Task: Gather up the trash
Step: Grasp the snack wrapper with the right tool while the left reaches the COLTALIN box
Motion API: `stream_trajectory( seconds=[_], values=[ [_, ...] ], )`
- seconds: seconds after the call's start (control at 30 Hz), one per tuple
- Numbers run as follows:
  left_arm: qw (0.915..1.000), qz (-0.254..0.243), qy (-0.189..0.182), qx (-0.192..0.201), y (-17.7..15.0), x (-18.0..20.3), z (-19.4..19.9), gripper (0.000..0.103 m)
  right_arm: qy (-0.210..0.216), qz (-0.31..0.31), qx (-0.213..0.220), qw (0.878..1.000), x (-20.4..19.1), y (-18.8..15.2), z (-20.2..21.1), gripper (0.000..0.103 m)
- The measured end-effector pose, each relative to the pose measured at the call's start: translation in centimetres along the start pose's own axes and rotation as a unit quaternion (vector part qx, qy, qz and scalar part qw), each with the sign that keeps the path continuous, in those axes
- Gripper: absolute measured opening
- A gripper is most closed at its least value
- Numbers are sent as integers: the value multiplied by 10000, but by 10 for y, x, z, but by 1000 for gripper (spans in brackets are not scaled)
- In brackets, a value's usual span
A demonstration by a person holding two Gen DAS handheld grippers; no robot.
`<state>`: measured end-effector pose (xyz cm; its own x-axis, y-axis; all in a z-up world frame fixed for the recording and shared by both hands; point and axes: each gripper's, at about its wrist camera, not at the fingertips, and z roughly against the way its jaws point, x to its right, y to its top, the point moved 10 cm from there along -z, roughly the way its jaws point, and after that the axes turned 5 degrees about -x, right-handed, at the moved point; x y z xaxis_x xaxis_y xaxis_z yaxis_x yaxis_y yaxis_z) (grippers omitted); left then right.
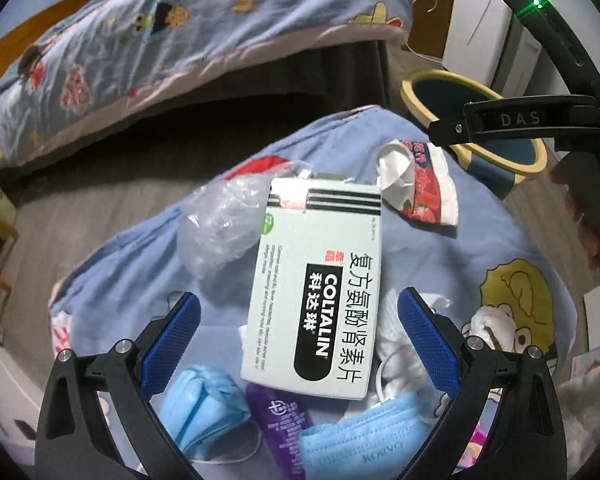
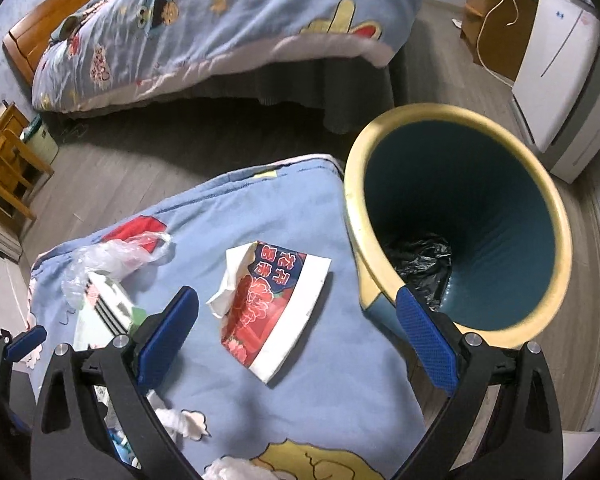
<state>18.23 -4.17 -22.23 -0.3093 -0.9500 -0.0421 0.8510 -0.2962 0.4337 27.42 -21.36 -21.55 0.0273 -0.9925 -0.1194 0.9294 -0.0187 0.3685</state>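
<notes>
On my left gripper (image 1: 299,322), both blue pads stand wide apart and grip nothing, poised over a heap of litter on a blue cartoon quilt (image 1: 512,240). Between the pads, running toward 12 o'clock, lies the medicine box (image 1: 314,280), its long axis nearly in line with my fingers, so I judge the jaws could close across its short width with little turning. A clear bag (image 1: 220,228) sits at 11 o'clock of the box, a blue mask (image 1: 204,404) at 7 o'clock, a purple sachet (image 1: 278,420) and a second mask (image 1: 364,440) at 6 o'clock, partly under the box and cut off by the frame edge. White tissue (image 1: 392,332) at 3 o'clock is half hidden behind my right-hand pad. Moving right, the right gripper (image 2: 298,320) also hangs open and empty, the torn red wrapper (image 2: 276,312) lying between its pads, its long axis slanting from 7 to 1 o'clock; this hand is plainly the nearer one to it. At 2 o'clock stands the bin (image 2: 556,216), touching the quilt's edge, a black liner (image 2: 420,260) crumpled at its bottom; how full it is I cannot make out. The bin sits well closer to my right hand than my left.
</notes>
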Motion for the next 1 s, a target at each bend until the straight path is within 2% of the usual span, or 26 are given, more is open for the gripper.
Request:
stream_trajectory(
  seconds=[0.27,0.37,0.57,0.73,0.83,1.0],
  values=[
    [9994,266,-138,-151,-3,-9,-10,98,183,22,-89,9998,-13,5,-12,97],
    [9990,371,-210,-157,-2,-13,-11,98,188,60,-142,9997,-18,5,-17,94],
    [9980,503,-330,-193,0,-15,-16,97,345,135,-312,9988,-29,0,-26,70],
    [9981,410,-424,-188,2,-9,-17,94,445,277,-487,9974,-42,-5,-35,41],
    [9980,326,-497,-192,2,-5,-17,86,459,338,-535,9969,-46,-6,-36,32],
    [9984,203,-458,-276,-2,-1,-21,83,528,346,-550,9965,-47,-7,-35,22]
  ],
)
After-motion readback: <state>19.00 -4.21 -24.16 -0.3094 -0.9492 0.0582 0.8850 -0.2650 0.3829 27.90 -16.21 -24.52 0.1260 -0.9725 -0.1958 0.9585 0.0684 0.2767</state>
